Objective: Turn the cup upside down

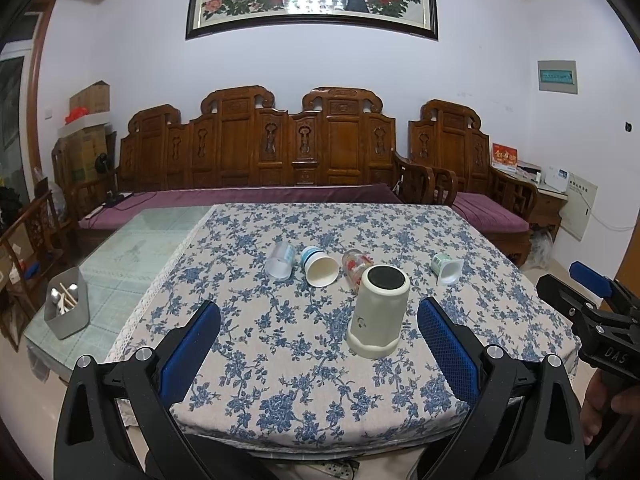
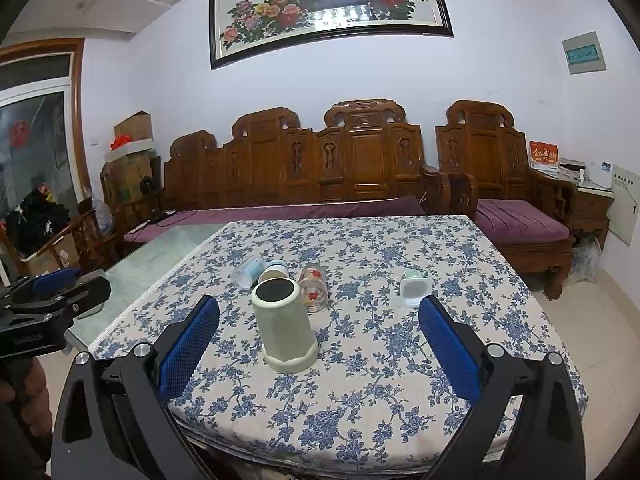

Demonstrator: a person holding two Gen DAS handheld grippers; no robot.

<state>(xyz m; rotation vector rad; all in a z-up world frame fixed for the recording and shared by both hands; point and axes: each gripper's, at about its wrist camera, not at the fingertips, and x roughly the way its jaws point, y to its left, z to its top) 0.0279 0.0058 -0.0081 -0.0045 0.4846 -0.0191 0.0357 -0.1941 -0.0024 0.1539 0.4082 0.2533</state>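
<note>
A pale green cup (image 1: 379, 312) (image 2: 285, 326) stands upside down on the flowered tablecloth (image 1: 320, 380), its dark base facing up. Behind it several cups lie on their sides: a clear plastic one (image 1: 280, 261), a white paper one (image 1: 319, 267), a glass one with red print (image 1: 354, 267) (image 2: 314, 286) and a small green-and-white one (image 1: 447, 267) (image 2: 416, 286). My left gripper (image 1: 319, 320) is open and empty, near the table's front edge. My right gripper (image 2: 319, 318) is open and empty too; the upside-down cup stands just beyond, between its fingers.
A grey holder with utensils (image 1: 66, 312) stands on the bare glass tabletop at the left. A carved wooden sofa with purple cushions (image 1: 260, 196) runs along the wall behind the table. The right gripper shows at the right edge of the left wrist view (image 1: 592, 308).
</note>
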